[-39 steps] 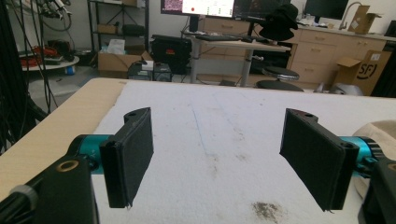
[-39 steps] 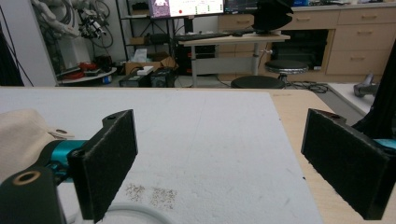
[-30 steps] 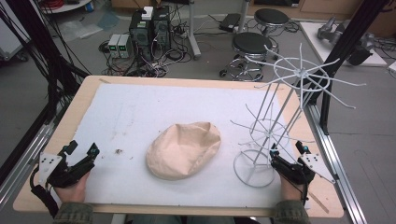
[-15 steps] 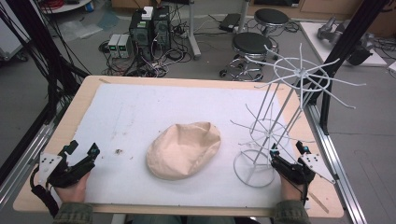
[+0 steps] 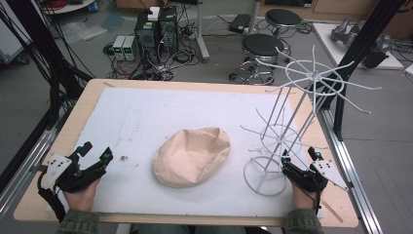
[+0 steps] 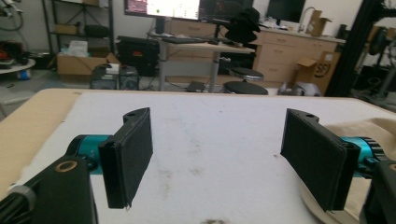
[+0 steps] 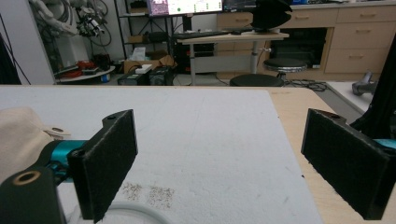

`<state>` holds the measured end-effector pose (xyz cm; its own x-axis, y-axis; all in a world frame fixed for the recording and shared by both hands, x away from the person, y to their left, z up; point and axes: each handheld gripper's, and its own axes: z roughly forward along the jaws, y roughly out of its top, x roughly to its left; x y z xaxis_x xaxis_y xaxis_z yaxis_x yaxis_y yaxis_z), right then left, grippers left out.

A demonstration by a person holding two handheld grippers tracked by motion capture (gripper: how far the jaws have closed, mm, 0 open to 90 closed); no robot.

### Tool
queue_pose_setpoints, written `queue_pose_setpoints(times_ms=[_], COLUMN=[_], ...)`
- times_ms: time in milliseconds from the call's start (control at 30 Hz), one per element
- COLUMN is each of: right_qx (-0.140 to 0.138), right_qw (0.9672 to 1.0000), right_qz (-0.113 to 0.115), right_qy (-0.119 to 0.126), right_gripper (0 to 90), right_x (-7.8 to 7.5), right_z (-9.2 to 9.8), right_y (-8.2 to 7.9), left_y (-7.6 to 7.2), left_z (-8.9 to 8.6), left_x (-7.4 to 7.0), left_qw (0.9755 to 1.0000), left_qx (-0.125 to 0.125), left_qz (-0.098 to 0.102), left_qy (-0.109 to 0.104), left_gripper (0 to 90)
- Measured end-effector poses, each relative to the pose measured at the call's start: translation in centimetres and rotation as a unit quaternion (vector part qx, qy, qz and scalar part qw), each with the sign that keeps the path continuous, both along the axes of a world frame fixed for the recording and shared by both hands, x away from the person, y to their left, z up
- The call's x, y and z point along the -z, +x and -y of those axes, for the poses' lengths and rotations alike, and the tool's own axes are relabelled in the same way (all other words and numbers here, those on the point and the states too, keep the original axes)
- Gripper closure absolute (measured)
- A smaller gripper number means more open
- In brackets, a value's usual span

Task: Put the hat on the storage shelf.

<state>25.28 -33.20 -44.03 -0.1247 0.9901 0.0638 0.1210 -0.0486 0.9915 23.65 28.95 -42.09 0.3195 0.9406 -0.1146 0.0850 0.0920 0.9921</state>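
A beige fabric cap (image 5: 192, 156) lies crumpled in the middle of the white mat (image 5: 146, 112). To its right stands a white wire rack (image 5: 292, 122) with spoked arms on a ring base. My left gripper (image 5: 97, 151) rests near the front left corner, open and holding nothing, well left of the cap. My right gripper (image 5: 299, 157) sits open beside the rack's base ring at the front right. In the left gripper view the gripper (image 6: 219, 158) gapes over bare mat, the cap (image 6: 369, 128) at the right edge. In the right gripper view the gripper (image 7: 224, 163) is wide apart, with the cap (image 7: 18, 130) at left.
The wooden table (image 5: 92, 97) borders the mat on all sides. A black frame post (image 5: 348, 63) rises by the rack at the right edge. Stools (image 5: 263, 46), computers and cables stand on the floor beyond the far edge.
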Motion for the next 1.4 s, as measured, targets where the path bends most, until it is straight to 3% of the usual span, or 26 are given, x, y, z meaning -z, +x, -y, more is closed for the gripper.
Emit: queue_pose_setpoints(times_ms=[167, 300, 800, 933, 1033, 1300, 1400], right_qx=[0.0, 0.0, -0.002, -0.002, -0.003, -0.009, -0.014], right_qw=[1.0, 1.0, 1.0, 1.0, 1.0, 1.0, 0.9999], right_qz=[0.001, 0.0, -0.001, -0.002, -0.001, 0.001, -0.003], right_qy=[0.0, 0.001, -0.001, -0.001, 0.0, -0.004, -0.006], right_gripper=[9.5, 9.5, 9.5, 9.5, 9.5, 9.5, 9.5], right_x=[0.0, 0.0, 0.1, 0.0, 0.0, -0.1, 0.0], right_z=[0.1, 0.1, 0.0, 0.1, 0.1, -0.2, -0.2], right_y=[0.0, 0.0, 0.1, 0.1, 0.1, 0.2, 0.3], left_y=[0.2, 0.4, 1.4, 1.8, 2.3, 4.6, 5.5], left_z=[1.2, 2.0, 3.7, 4.4, 5.1, 8.4, 9.7], left_x=[-0.4, -0.5, -0.7, -0.8, -1.0, -1.2, -1.3], left_qw=[0.9995, 0.9988, 0.9965, 0.9939, 0.9917, 0.9811, 0.9784], left_qx=[0.026, 0.044, 0.074, 0.094, 0.112, 0.153, 0.154], left_qz=[-0.001, -0.007, -0.028, -0.041, -0.054, -0.104, -0.118], left_qy=[0.017, 0.018, 0.027, 0.041, 0.032, 0.054, 0.073], left_gripper=[25.2, 25.4, 25.5, 27.7, 27.9, 27.9, 27.9])
